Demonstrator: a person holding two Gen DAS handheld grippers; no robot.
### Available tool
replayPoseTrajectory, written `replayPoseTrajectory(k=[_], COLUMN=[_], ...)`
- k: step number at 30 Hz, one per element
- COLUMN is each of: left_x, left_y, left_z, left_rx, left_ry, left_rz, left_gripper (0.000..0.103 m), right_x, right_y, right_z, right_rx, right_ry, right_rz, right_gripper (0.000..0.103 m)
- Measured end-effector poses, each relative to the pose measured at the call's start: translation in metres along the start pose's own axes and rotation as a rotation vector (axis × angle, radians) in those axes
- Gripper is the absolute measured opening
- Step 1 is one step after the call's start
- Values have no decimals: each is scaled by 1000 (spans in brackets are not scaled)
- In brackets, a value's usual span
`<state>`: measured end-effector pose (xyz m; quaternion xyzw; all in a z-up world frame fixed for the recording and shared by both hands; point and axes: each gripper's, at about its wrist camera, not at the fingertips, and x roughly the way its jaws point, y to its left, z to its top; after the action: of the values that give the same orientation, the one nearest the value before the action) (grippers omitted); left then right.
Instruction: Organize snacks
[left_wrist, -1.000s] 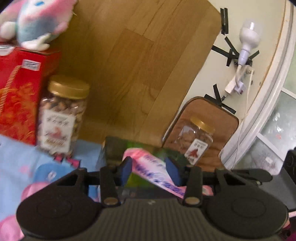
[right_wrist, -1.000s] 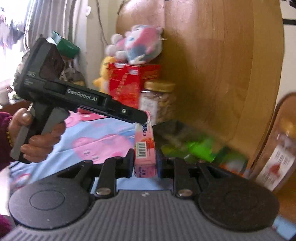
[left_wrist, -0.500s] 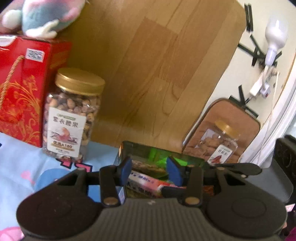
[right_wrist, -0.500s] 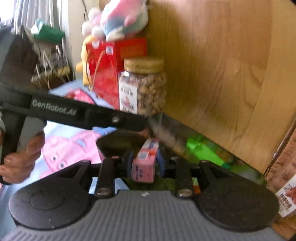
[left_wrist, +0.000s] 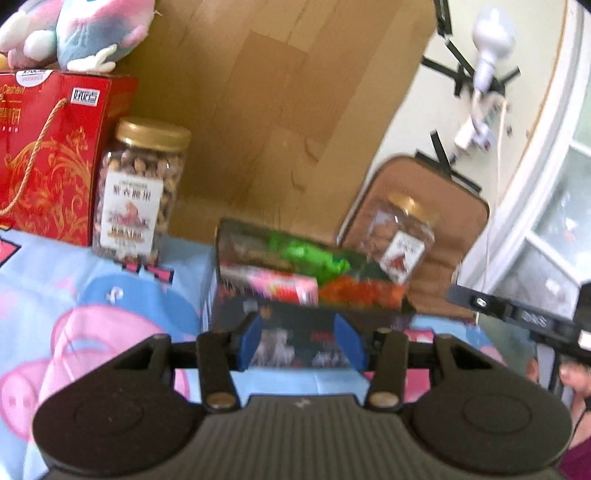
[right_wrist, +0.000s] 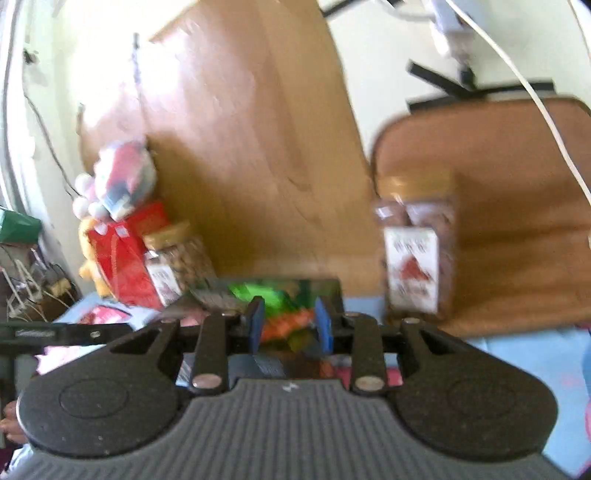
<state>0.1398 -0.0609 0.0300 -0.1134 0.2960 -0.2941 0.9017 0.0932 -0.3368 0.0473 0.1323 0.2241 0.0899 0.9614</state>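
Note:
A dark open box stands on the cartoon-print cloth and holds a pink snack bar, a green packet and an orange packet. My left gripper hovers open just in front of the box's near wall, nothing between its blue pads. In the right wrist view my right gripper is open and empty above the box's near side, with the green packet and orange packet seen beyond the pads. The right gripper's body shows at the right of the left view.
A gold-lidded nut jar and a red gift box with a plush toy on top stand left of the box. A second nut jar stands behind it against a brown cushion. A wooden panel closes the back.
The right gripper held the pink snack bar; now the bar lies in the box and the gripper is empty, rolled and drawn back. The left gripper has backed away from the box.

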Motion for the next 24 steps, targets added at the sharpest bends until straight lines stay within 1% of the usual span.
replayPoseTrajectory(k=[3, 6, 8, 10, 12, 13, 14, 15, 16, 18, 19, 20, 22, 23, 24], left_x=[-7, -15, -18, -22, -24, -24, -24, -25, -25, -29, -32, -33, -35, -34, -34], left_y=[0, 3, 5, 7, 8, 9, 10, 10, 11, 14, 15, 17, 21, 23, 25], left_z=[-14, -22, -25, -26, -26, -26, -26, -27, -27, -28, -29, -29, -28, -27, -27], left_rx=[-3, -11, -19, -22, -28, -35, -42, -49, -54, -52, -48, -46, -54, -63, -72], left_ry=[22, 35, 40, 39, 35, 35, 35, 35, 36, 34, 31, 27, 22, 22, 21], left_rz=[2, 9, 11, 11, 10, 7, 3, 0, -4, -13, -14, -12, -14, -19, -24], left_gripper=[45, 45, 45, 45, 45, 45, 45, 45, 45, 45, 48, 49, 49, 49, 49], right_x=[4, 15, 30, 55, 86, 101, 116, 127, 135, 139, 135, 127, 112, 105, 101], right_y=[0, 10, 22, 28, 33, 35, 36, 36, 39, 47, 52, 55, 51, 49, 46], right_z=[-3, 3, 10, 20, 29, 30, 30, 30, 32, 36, 38, 42, 55, 61, 66], right_rx=[-9, -72, -149, -162, -169, -169, -161, -145, -171, -224, -255, -279, -249, -231, -213], right_ry=[33, 60, 108, 219, 376, 450, 527, 573, 605, 626, 619, 592, 517, 464, 401], right_rz=[-15, -21, -23, -13, 19, 17, 3, 0, -31, -55, -48, -35, -17, -7, -22], right_gripper=[26, 22, 21, 18, 17, 14, 13, 12, 12, 13, 14, 16, 16, 16, 20])
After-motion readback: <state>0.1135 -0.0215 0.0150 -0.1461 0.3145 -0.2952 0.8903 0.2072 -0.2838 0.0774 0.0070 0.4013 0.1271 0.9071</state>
